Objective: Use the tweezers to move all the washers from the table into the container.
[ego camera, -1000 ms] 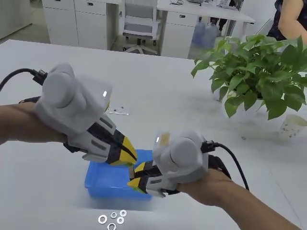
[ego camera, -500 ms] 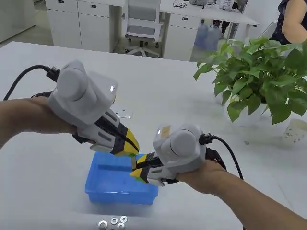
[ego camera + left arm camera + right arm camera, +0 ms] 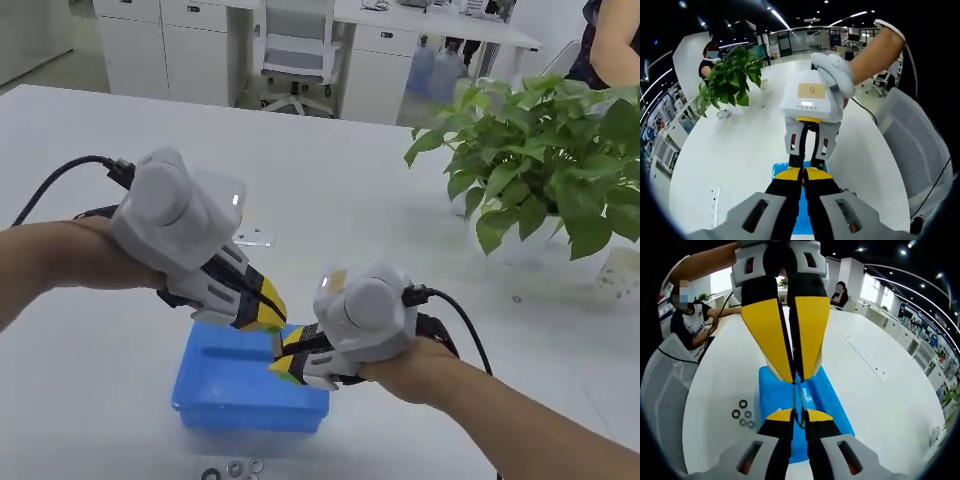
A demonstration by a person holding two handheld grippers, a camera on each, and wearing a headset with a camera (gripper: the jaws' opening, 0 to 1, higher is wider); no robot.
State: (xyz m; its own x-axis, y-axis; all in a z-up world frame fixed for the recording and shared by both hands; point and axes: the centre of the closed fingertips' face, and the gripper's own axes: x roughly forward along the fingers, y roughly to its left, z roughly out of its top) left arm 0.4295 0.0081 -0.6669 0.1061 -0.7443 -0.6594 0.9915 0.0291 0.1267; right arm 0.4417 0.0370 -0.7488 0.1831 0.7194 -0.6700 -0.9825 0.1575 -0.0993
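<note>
The thin metal tweezers (image 3: 798,402) run between the tips of both grippers. My left gripper (image 3: 268,312) reaches down from the upper left, and in the right gripper view it (image 3: 796,376) comes in from the top with its yellow jaws shut on the tweezers' far end. My right gripper (image 3: 283,362) meets it tip to tip, and its own jaws (image 3: 798,416) are shut on the near end. Both hang just over the blue container (image 3: 225,385), also seen under the tweezers (image 3: 822,395). Several washers (image 3: 232,469) lie on the table by the container's near side (image 3: 742,415).
A leafy potted plant (image 3: 540,150) stands at the right on the white table. A small flat item (image 3: 252,238) lies behind the left gripper. White desks and an office chair (image 3: 295,50) stand beyond the table's far edge. A person (image 3: 610,40) is at the far right.
The head camera has tilted up, so container and washers sit lower in the picture. Both grippers stay tip to tip over the container and have drawn slightly closer together.
</note>
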